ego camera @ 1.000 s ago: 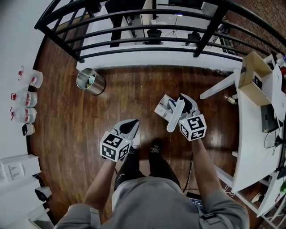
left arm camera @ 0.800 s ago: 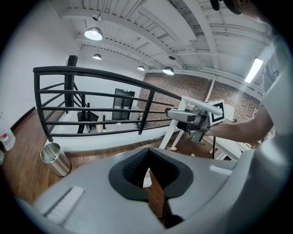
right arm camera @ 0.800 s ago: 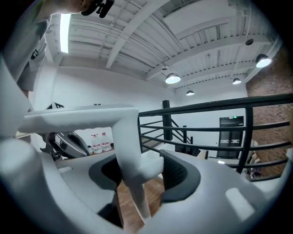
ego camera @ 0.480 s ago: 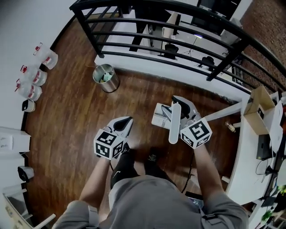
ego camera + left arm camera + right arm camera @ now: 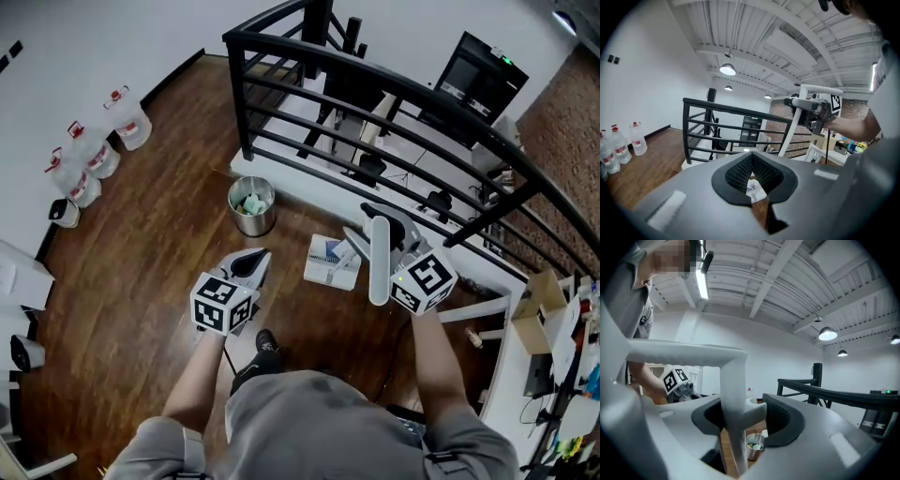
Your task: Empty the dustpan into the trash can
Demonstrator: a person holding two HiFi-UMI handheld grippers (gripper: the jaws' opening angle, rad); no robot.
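Black railing (image 5: pixel 375 94) noted behind trash can (image 5: pixel 251 206), frame centre-left; water bottles (image 5: pixel 94 155) upper left. Right claw (image 5: pixel 384 225) part-open, clamped on handle (image 5: pixel 379 262) of dustpan (image 5: pixel 333 262). Left claw (image 5: pixel 251 263) closed, empty. Dustpan held just right of can; handle's long axis up-down in frame, pan toward can.

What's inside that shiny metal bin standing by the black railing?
Pale crumpled scraps, white and greenish, lie in the metal bin. How deep they go, and anything beneath them, is covered by the top layer and the bin's wall.
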